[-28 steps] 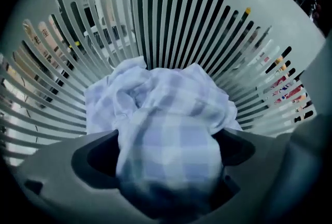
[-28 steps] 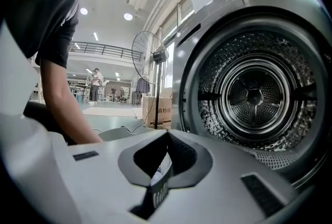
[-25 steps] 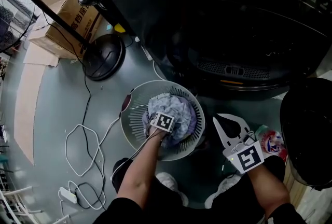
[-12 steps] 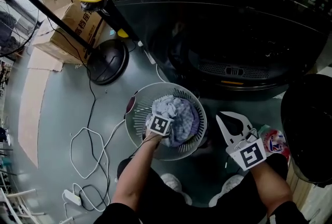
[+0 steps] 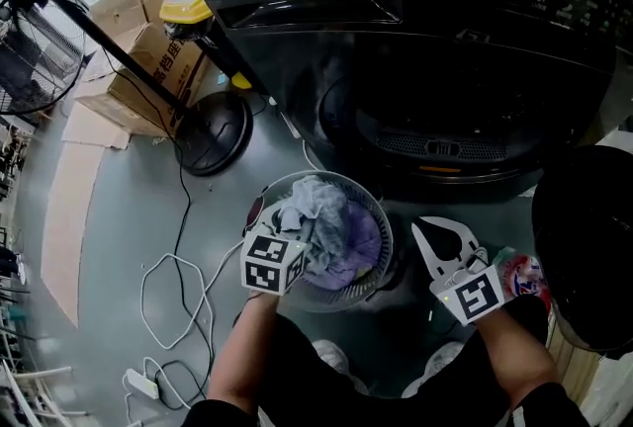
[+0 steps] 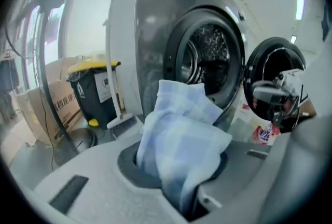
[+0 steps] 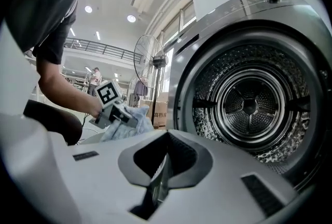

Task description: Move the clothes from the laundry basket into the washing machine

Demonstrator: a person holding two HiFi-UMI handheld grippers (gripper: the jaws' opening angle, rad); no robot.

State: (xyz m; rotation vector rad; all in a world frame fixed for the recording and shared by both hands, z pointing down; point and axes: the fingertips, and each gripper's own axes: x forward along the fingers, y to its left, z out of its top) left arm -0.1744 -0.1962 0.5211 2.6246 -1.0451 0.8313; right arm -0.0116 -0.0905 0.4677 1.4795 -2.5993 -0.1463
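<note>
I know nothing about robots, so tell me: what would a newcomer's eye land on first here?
The big dark Midea washing machine fills the head view's top. Below it, the left gripper, jaws just closed on a pale blue checked cloth, holds it over the round white laundry basket; the right gripper hangs shut and empty.

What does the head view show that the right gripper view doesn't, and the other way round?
Head view only: a purple garment in the laundry basket, and cables on the floor. Right gripper view only: the drum, shiny and perforated inside. Both: the washing machine, and the left gripper, whose jaws have just been closing, now clamped on a pale blue cloth.
</note>
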